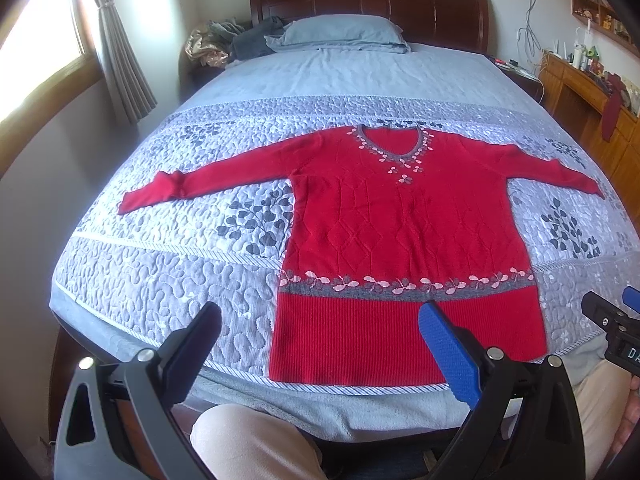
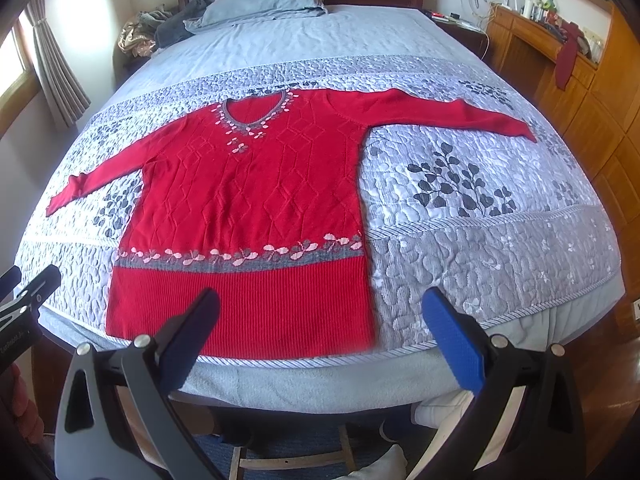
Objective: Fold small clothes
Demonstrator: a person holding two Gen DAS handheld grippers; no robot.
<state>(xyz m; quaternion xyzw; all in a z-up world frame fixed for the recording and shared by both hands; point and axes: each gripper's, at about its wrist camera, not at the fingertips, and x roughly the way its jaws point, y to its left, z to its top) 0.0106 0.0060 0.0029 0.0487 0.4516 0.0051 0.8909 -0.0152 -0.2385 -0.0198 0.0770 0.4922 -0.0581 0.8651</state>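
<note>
A red knit sweater (image 1: 400, 220) lies flat and face up on the quilted bed, both sleeves spread wide, hem toward me. It has a grey V-neck trim and a grey band of pink flowers above the ribbed hem. It also shows in the right wrist view (image 2: 248, 184). My left gripper (image 1: 320, 316) is open and empty, held above the foot of the bed near the hem's left corner. My right gripper (image 2: 322, 300) is open and empty, held near the hem's right corner. The right gripper also shows at the left view's edge (image 1: 612, 320).
The bed (image 1: 160, 280) has a grey-blue leaf-pattern quilt, a pillow (image 1: 340, 32) and bunched clothes (image 1: 224, 42) at the dark headboard. A wooden desk (image 2: 560, 60) with clutter stands on the right, a curtained window (image 1: 44, 32) on the left. My knees are below the bed's foot.
</note>
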